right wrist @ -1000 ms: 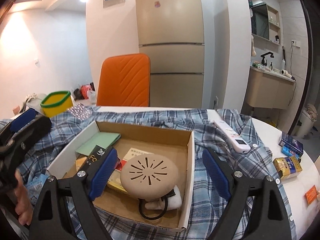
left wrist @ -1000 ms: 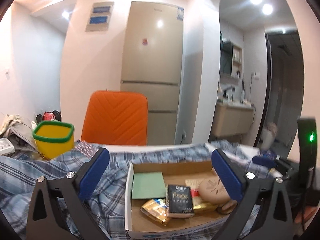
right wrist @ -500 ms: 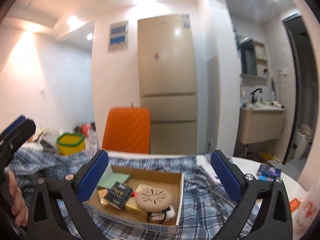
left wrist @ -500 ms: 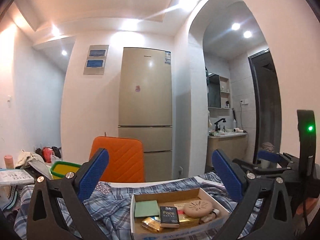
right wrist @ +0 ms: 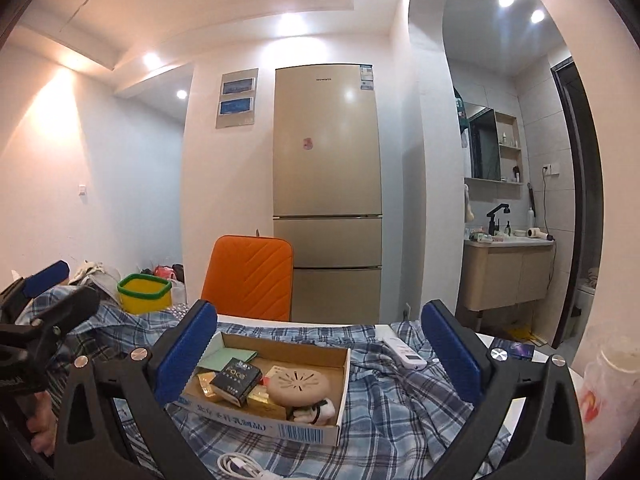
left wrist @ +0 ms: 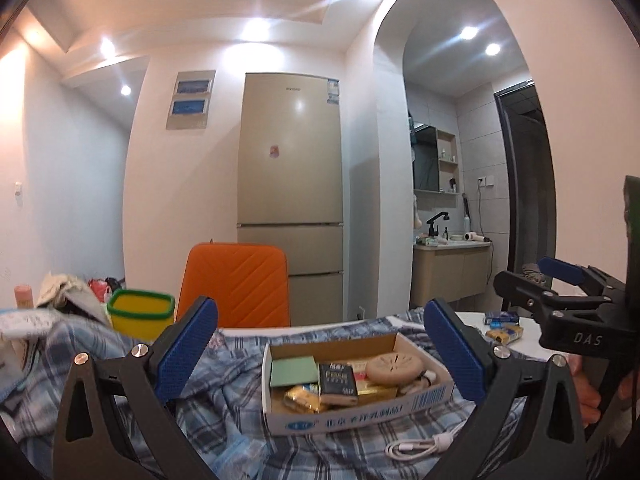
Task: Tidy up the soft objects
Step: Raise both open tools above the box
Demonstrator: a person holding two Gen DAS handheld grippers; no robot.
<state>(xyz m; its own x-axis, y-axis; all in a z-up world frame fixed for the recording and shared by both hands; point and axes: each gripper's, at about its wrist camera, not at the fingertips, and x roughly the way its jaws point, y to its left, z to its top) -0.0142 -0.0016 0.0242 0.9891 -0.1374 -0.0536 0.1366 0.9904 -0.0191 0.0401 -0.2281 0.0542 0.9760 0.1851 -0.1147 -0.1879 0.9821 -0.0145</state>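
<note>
A blue plaid cloth (left wrist: 224, 400) (right wrist: 400, 408) lies rumpled over the table. On it sits a shallow cardboard box (left wrist: 352, 408) (right wrist: 260, 428) holding a round beige disc (left wrist: 394, 366) (right wrist: 298, 386), a black packet (left wrist: 337, 378) (right wrist: 236, 376), a green pad (left wrist: 294, 372) and gold packets. My left gripper (left wrist: 320, 308) is open and level, drawn back from the box, with nothing between its blue pads. My right gripper (right wrist: 319, 308) is also wide open and holds nothing. Each gripper shows at the edge of the other's view.
A yellow tub with a green rim (left wrist: 142, 314) (right wrist: 144, 294) stands at the far left, an orange chair back (left wrist: 236, 280) behind the table. A white cable (left wrist: 420, 446) lies in front of the box, a white remote (right wrist: 402, 350) to its right. Small packets (left wrist: 502, 330) lie on the bare tabletop.
Both grippers have pulled back from the box and tipped up toward level, so the box now looks smaller and lower. The right jaws stand a little wider than before.
</note>
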